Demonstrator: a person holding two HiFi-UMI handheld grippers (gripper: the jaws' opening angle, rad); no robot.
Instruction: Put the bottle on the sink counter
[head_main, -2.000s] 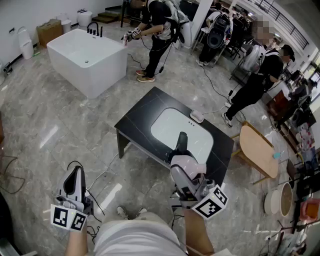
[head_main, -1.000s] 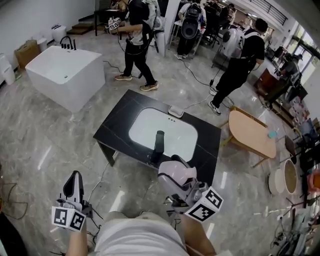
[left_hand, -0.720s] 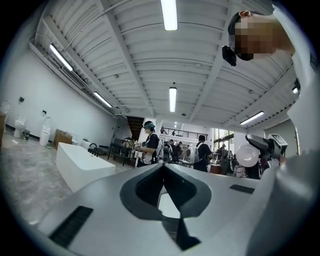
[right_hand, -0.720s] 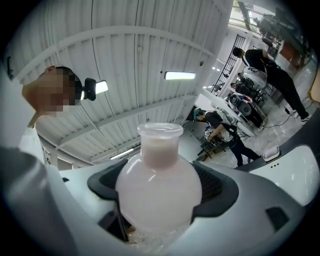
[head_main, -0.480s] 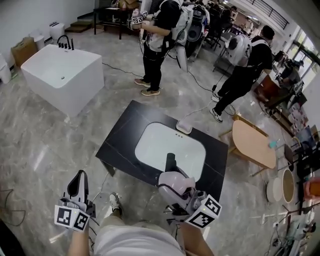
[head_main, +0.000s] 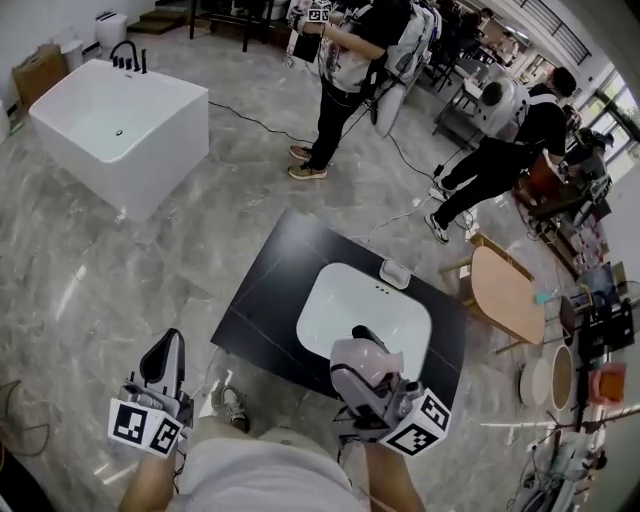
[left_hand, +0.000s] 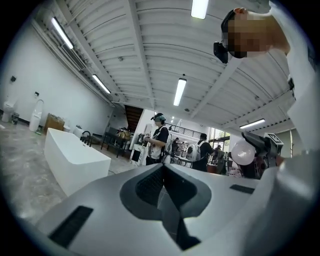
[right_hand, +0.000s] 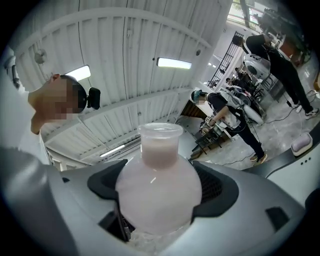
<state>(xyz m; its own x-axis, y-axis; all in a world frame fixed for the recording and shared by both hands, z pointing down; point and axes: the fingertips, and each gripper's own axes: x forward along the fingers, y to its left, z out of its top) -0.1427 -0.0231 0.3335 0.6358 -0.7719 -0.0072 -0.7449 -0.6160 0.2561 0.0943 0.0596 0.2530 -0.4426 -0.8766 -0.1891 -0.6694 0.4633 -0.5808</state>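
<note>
My right gripper is shut on a round pale pink bottle and hangs over the near edge of the black sink counter. The counter has a white basin set in it. In the right gripper view the bottle fills the space between the jaws, neck pointing up and away, with the right gripper tilted toward the ceiling. My left gripper is low at the left over the marble floor, away from the counter. In its own view the left gripper is shut with nothing in it.
A small white object lies on the counter behind the basin. A white bathtub stands far left. Two people work beyond the counter, with cables on the floor. A wooden table is to the right.
The counter now sits closer and more central in the head view. My right gripper with the bottle has come over its near edge. The people behind have shifted.
</note>
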